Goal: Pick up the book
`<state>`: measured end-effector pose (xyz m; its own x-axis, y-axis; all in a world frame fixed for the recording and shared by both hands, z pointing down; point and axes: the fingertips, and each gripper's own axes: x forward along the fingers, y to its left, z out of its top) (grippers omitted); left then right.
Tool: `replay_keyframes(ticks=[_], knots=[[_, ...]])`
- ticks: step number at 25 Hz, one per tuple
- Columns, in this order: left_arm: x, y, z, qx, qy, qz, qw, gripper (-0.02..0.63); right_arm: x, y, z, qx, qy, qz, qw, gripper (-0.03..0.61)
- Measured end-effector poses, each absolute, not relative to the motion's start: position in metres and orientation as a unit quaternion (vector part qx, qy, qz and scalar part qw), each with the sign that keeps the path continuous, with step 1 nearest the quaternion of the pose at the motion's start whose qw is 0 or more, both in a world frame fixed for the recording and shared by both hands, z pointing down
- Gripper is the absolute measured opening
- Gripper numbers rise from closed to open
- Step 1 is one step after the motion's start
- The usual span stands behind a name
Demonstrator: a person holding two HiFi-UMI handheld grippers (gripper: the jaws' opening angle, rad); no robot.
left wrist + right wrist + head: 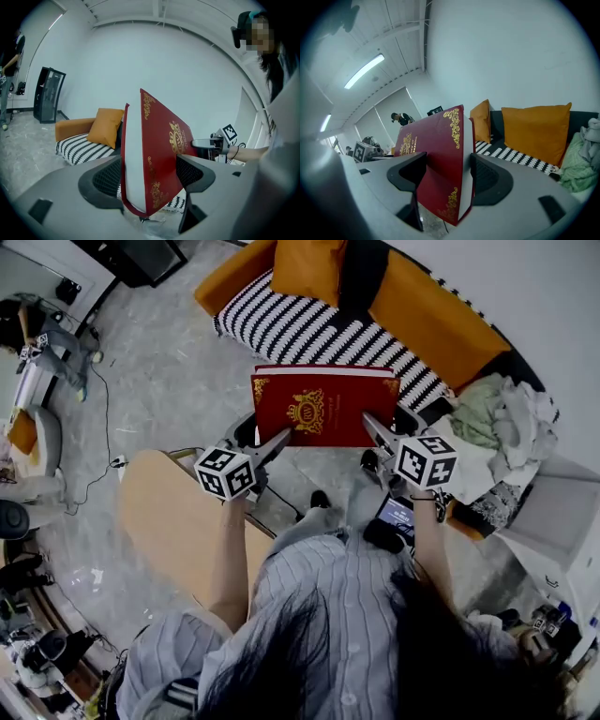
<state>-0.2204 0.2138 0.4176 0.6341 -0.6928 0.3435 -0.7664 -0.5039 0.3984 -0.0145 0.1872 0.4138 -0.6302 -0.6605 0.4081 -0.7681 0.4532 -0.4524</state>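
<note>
A red book (323,405) with gold crest and corner ornaments is held up in the air in front of the sofa, cover facing up toward the head camera. My left gripper (279,442) is shut on its left lower corner; the red book (157,154) stands between the jaws in the left gripper view. My right gripper (373,425) is shut on the right lower corner, and the red book (438,159) fills the gap between its jaws, white page edge showing.
An orange sofa (441,324) with a black-and-white striped seat (309,329) and an orange cushion (305,268) lies beyond the book. A heap of clothes (502,427) sits at its right end. A light wooden table (178,521) is at my lower left.
</note>
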Motion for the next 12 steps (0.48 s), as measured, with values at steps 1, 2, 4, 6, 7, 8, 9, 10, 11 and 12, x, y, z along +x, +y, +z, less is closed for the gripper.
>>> replay_keyframes(ticks=[1, 2, 4, 6, 7, 8, 9, 10, 11, 12], knots=[[-0.225, 0.221, 0.417, 0.865, -0.421, 0.068, 0.264, 0.356, -0.019, 0.195, 0.413, 0.422, -0.848, 0.309, 0.087, 0.316], [-0.23, 0.229, 0.416, 0.866, -0.421, 0.067, 0.263, 0.356, -0.024, 0.203, 0.412, 0.423, -0.848, 0.307, 0.088, 0.316], [-0.236, 0.243, 0.416, 0.867, -0.42, 0.064, 0.261, 0.356, -0.029, 0.218, 0.41, 0.426, -0.848, 0.304, 0.088, 0.316], [-0.238, 0.257, 0.417, 0.868, -0.417, 0.061, 0.261, 0.356, -0.032, 0.233, 0.41, 0.43, -0.846, 0.303, 0.088, 0.316], [-0.239, 0.264, 0.418, 0.869, -0.416, 0.06, 0.261, 0.356, -0.032, 0.241, 0.41, 0.432, -0.845, 0.303, 0.088, 0.316], [-0.239, 0.271, 0.419, 0.869, -0.415, 0.058, 0.262, 0.356, -0.033, 0.248, 0.411, 0.434, -0.844, 0.303, 0.088, 0.316], [-0.241, 0.278, 0.421, 0.87, -0.414, 0.058, 0.263, 0.356, -0.034, 0.255, 0.412, 0.435, -0.843, 0.304, 0.089, 0.316], [-0.242, 0.285, 0.422, 0.87, -0.414, 0.057, 0.263, 0.356, -0.036, 0.262, 0.413, 0.436, -0.842, 0.304, 0.09, 0.316], [-0.243, 0.291, 0.422, 0.87, -0.413, 0.057, 0.264, 0.356, -0.037, 0.268, 0.414, 0.436, -0.842, 0.304, 0.09, 0.316], [-0.244, 0.297, 0.423, 0.87, -0.411, 0.057, 0.265, 0.356, -0.037, 0.275, 0.414, 0.437, -0.842, 0.304, 0.091, 0.316]])
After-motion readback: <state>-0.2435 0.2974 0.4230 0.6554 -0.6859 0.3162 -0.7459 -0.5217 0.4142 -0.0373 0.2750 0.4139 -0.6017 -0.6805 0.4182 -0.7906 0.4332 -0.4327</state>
